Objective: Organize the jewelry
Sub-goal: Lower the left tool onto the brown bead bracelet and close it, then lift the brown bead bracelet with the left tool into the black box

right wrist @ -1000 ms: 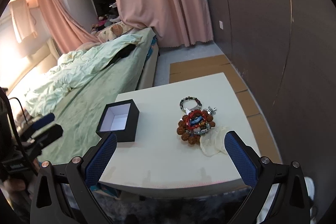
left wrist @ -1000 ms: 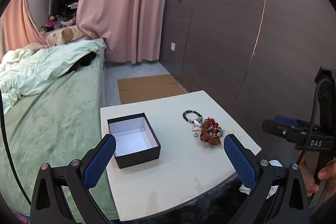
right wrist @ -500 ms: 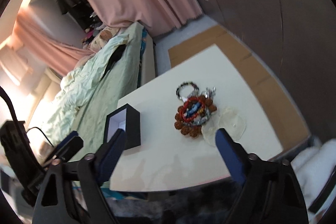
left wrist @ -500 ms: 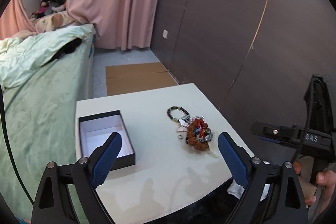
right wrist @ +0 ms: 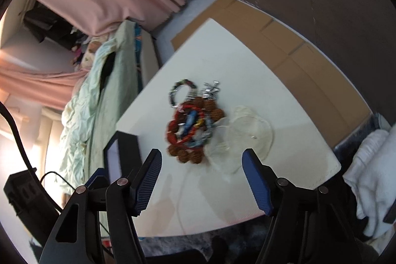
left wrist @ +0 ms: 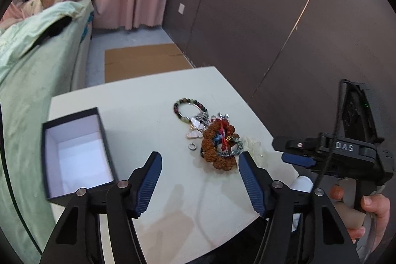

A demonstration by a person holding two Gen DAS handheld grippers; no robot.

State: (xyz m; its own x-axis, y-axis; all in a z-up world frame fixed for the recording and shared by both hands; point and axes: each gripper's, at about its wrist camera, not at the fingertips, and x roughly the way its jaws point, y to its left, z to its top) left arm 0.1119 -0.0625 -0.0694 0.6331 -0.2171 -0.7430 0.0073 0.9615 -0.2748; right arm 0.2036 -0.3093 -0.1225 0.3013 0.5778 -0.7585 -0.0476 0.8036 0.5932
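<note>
Jewelry (left wrist: 219, 140) lies heaped on the desk (left wrist: 148, 115), ahead of both tools and right of the empty box (left wrist: 74, 152), its long axis running away from them. The right tool (right wrist: 201, 173) points down at the heap; the left tool (left wrist: 199, 176) does likewise. Both are closing, nothing between their jaws.

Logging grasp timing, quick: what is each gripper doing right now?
Left gripper: jaws closing, nothing between them, above the table.
Right gripper: jaws closing, empty, short of the jewelry pile.
</note>
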